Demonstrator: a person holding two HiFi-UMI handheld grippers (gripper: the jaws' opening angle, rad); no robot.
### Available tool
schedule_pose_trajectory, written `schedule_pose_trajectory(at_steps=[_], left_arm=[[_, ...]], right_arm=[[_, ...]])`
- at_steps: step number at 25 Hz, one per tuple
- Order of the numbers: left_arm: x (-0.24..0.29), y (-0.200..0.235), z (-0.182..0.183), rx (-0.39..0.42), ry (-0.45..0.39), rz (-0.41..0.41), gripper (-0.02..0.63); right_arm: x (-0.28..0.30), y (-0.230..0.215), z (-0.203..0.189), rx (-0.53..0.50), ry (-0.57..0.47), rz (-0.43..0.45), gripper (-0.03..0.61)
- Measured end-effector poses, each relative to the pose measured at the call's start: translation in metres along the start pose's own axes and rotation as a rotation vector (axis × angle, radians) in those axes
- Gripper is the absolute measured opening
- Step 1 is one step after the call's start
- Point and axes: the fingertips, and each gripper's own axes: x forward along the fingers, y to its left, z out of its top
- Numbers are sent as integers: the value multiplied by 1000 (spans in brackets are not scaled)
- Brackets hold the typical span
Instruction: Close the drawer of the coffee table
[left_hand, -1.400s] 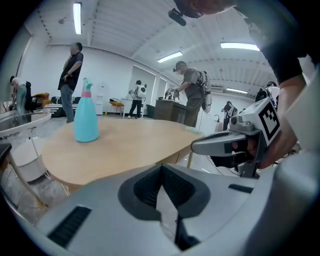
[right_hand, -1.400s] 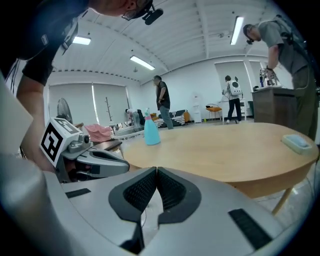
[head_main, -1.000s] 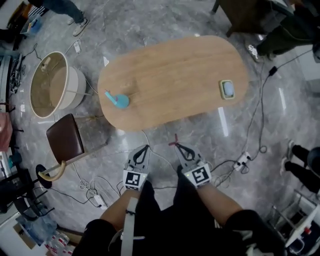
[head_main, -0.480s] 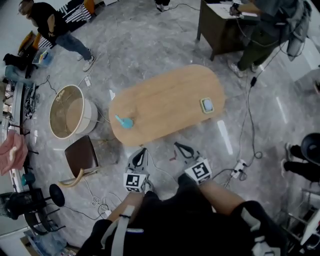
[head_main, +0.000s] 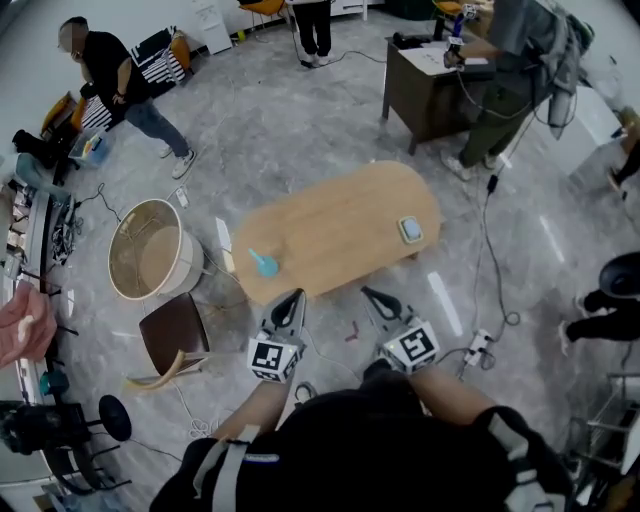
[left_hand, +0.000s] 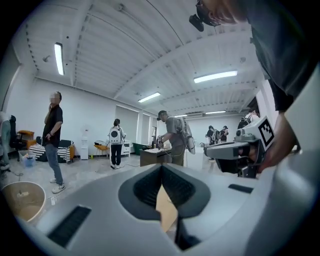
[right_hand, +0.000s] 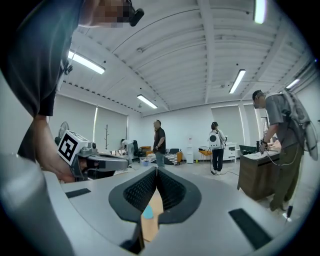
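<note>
Left gripper (head_main: 296, 298): pressed together with nothing between its jaws, held about level and touching nothing.
Right gripper (head_main: 367, 292): also pressed together and empty, just to the right of the left one.
Desk (head_main: 340, 225): a low oval wooden top, ahead of and well below both gripper tips, with its near long edge closest to them.
Drawer: cannot be made out from above. The top hides it, so its front probably sits under one of the edges.
Blue object (head_main: 266, 265): on the top just ahead of the left gripper. It is best left alone.
Small tray (head_main: 411, 229): on the top, ahead and to the right of the right gripper.
Step in hand: probably getting down to the drawer front, since nothing is touched yet.
Doing it well: keep the gripper closed and use its blunt tip as a pusher. Meet the front squarely near its middle, push straight along the slide, and ease off as it seats flush.
Risk: an off-centre push could skew the drawer. A power strip (head_main: 479, 346) lies on the floor to the right of the right gripper.
</note>
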Motion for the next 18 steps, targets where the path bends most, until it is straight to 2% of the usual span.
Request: schedule_pose_trajectory(at_steps=[5, 11, 16, 18], left_arm=[[-37, 8, 40, -19, -44, -41, 6], [-81, 2, 82, -16, -84, -89, 6], [-120, -2, 107, -52, -101, -100, 6], [-131, 0, 114, -35, -102, -116, 6]], right_arm=[[-3, 38, 45, 26, -75, -10, 11], [-11, 76, 114, 3, -171, 42, 11], [-20, 110, 137, -15, -186, 115, 11], [-18, 123, 141, -4, -180, 137, 11]])
